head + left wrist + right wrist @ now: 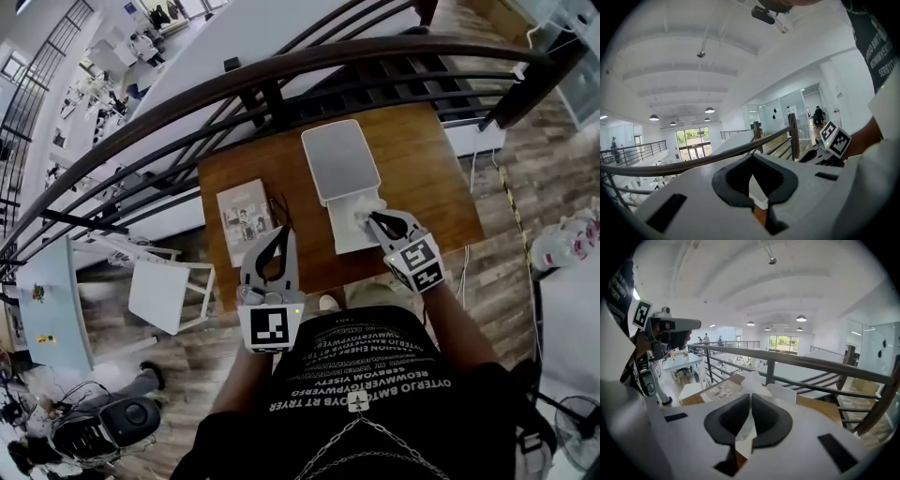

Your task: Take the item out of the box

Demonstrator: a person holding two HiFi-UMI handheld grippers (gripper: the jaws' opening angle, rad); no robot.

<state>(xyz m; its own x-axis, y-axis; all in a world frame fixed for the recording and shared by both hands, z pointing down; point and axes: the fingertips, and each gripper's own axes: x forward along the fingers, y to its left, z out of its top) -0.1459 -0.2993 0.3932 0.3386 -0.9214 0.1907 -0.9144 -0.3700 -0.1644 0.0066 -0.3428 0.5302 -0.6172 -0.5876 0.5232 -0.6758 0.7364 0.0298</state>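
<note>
Wood-grain tabletop (424, 159) carries the open white box (339, 161), lid laid back toward twelve o'clock, presumably to free the contents. Right hand-held gripper (371, 219) is clamped nearly closed on the pale wrapped item (362, 208), over the box's six o'clock half. Left hand-held gripper (278, 234), at eight o'clock, is closed and empty.

Bench (422, 169): brown wood top, bare over most of its right side.

Lying on it:
- White box (352, 234) near the front edge.
- Pale lid (339, 161) flat just behind the box, edges meeting; whether joined, cannot tell.
- Printed booklet (244, 220) flat at the left, apart from the box.
- Thin dark strand (280, 206) beside the booklet, too small to identify.
</note>
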